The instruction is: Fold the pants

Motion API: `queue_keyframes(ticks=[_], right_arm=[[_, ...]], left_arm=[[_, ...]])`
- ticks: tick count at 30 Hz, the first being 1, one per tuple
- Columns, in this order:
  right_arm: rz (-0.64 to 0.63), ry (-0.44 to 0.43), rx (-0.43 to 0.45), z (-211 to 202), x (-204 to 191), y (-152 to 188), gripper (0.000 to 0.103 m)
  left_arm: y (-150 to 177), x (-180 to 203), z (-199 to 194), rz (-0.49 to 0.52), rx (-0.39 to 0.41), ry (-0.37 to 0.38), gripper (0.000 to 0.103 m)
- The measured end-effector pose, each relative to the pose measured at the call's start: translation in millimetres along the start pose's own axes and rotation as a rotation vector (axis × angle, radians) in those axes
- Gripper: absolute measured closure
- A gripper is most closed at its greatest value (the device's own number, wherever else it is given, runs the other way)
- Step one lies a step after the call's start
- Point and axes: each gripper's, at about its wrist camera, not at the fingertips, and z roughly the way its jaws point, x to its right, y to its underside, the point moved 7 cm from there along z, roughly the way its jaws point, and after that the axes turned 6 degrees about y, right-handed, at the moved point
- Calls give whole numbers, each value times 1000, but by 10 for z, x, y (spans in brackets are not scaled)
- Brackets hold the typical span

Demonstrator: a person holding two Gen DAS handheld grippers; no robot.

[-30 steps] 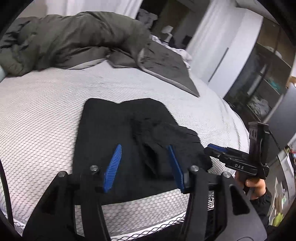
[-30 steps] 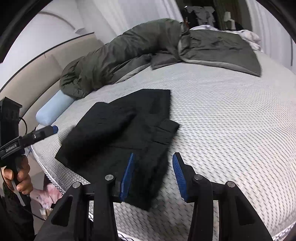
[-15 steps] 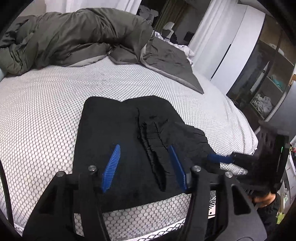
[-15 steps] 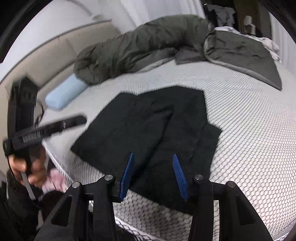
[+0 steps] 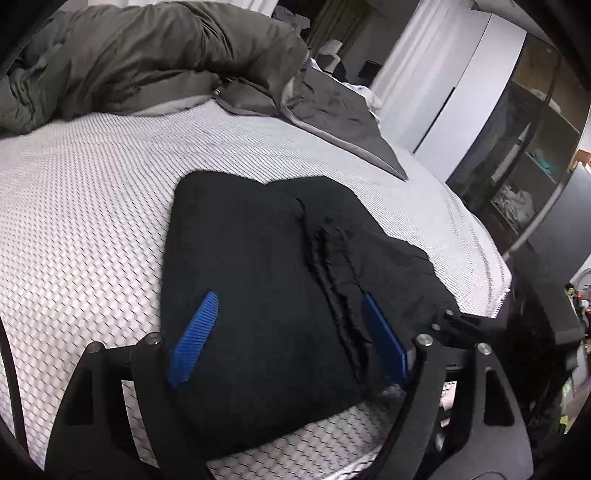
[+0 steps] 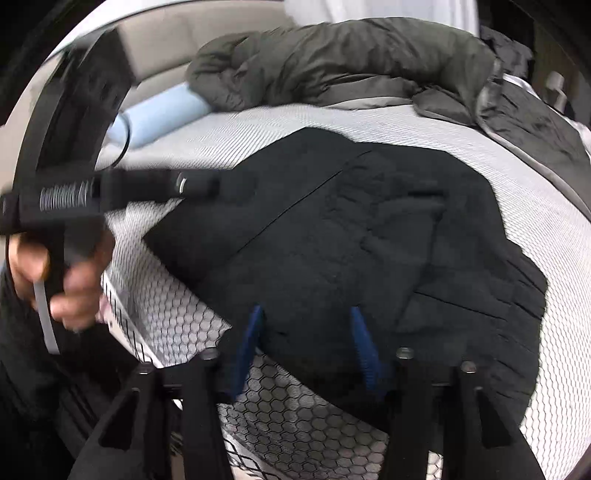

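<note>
Black pants [image 5: 266,258] lie folded on the bed, with a rumpled ridge down their right part. My left gripper [image 5: 289,297] hovers over their near edge; its blue pads stand wide apart and its jaws are opening, pressing on nothing. In the right wrist view the pants [image 6: 369,240] fill the middle. My right gripper [image 6: 306,309] hangs over their near edge, its jaws also opening, with cloth below them but not pinched. The left gripper [image 6: 195,184] shows blurred at the left, held by a hand [image 6: 70,284]. The right gripper [image 5: 458,317] is a dark blur at the pants' right corner.
The white honeycomb mattress [image 5: 74,221] reaches around the pants. An olive duvet [image 5: 147,55] is heaped along the far side. A pale blue pillow [image 6: 162,110] lies by the padded headboard [image 6: 192,33]. A white wardrobe and dark open shelves [image 5: 524,147] stand beyond the bed's right edge.
Both grippers have come lower and closer to the pants and their jaws have widened. The cloth that was raised and bunched a second ago now lies flat. The right view has rolled.
</note>
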Motion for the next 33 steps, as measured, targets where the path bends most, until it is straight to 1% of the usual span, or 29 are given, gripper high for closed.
queue_keyframes(ticks=[1,3,5,7,9,10,11,13,14,15,16,17,18,19,20,21,22,23,24,26,27,28,29,31,33], right_arm=[[-27,6,2,24,-17,-6,32],[-88,53,-12,62,-60,17,32],[-111,78,-17,92,-47,16,32],[-86,34,-24,93,-14,-7,32],[-24,-71,5,15,48,-46,32],[3,-112,19,-29,95,-69,32],[32,-131,34,-47,149,-82,32],[59,-72,55,-2,256,-83,32],[40,-51,56,60,249,-49,32],[15,-33,37,113,213,-14,32],[-14,-7,29,155,185,14,32],[-35,24,44,181,156,29,33],[-24,23,54,174,153,19,40],[6,7,68,149,159,12,57],[82,-8,80,108,243,-11,63],[152,-35,91,74,336,-18,73],[219,-65,105,41,428,-28,78],[318,-122,140,-16,562,-21,81],[373,-173,162,-59,618,-13,81],[478,-297,187,-127,710,-4,81],[509,-351,191,-145,724,-8,81],[514,-382,194,-160,717,0,81],[497,-388,194,-169,685,2,81],[448,-352,183,-157,638,-20,81],[410,-347,175,-136,530,-9,80]], left_arm=[[-23,-15,-5,6,6,2,25],[-82,-35,-45,5,28,5,25],[-108,-55,-68,-6,34,16,25],[-86,-85,-65,-11,24,3,25],[-86,-98,-23,-16,20,-9,25],[-78,-100,-2,-17,16,-12,25],[-62,-92,39,-21,9,-24,25],[-31,-70,102,-14,3,-40,24],[-13,-55,131,-11,0,-52,23],[5,-39,167,-10,-6,-73,23],[13,-16,175,-6,-5,-70,23],[16,28,189,0,1,-53,23],[16,52,207,2,0,-45,23],[15,68,223,-1,0,-42,23],[19,78,228,-10,1,-40,23],[25,93,226,-21,5,-34,23],[31,112,223,-29,9,-27,23],[36,127,215,-39,17,-20,23],[54,150,212,-46,17,-3,23],[92,249,276,-67,-3,86,23],[116,293,330,-78,-22,125,23],[144,346,408,-95,-50,168,23],[154,387,446,-114,-59,202,23],[145,436,500,-168,-71,281,23],[117,466,546,-205,-66,325,27]])
